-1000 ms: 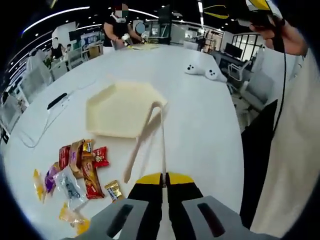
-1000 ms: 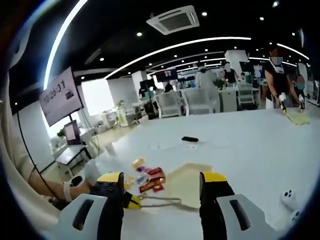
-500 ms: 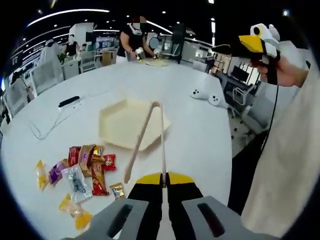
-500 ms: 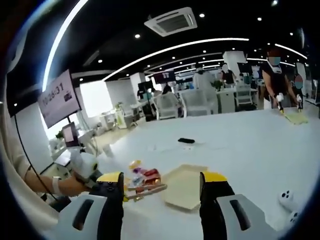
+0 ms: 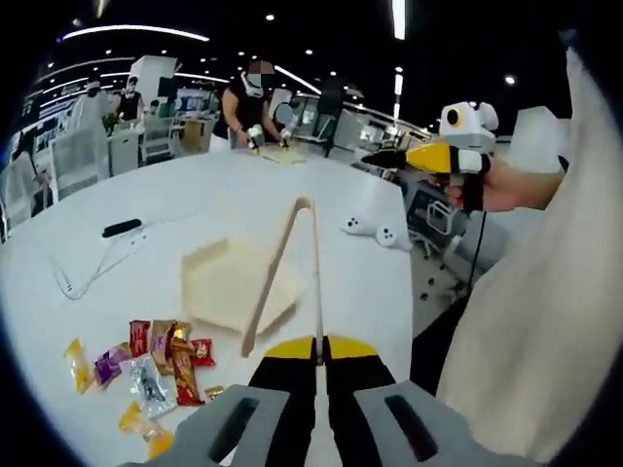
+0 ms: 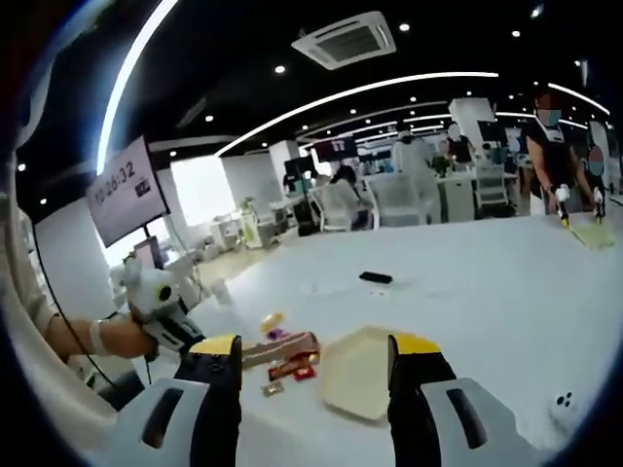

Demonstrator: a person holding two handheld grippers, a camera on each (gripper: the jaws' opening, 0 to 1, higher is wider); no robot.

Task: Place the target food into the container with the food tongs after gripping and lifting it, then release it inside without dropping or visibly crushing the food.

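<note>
Above the white table (image 5: 185, 209), the left gripper (image 5: 315, 362) has its yellow-tipped jaws pressed together on the handle end of a pair of long pale wooden food tongs (image 5: 288, 272), which stretch forward with their two arms parted at the near end and joined at the far tip. Under the tongs lies the flat, cream-coloured hexagonal container (image 5: 238, 282), with nothing in it. To its near left sits a loose pile of small wrapped snacks in red, orange, yellow, purple and clear packets (image 5: 146, 362), all on the table and apart from the tongs. In the left gripper view the right gripper (image 5: 428, 159) is held in the air at the right in a hand; its own view shows its jaws spread wide with nothing between them (image 6: 316, 365).
</note>
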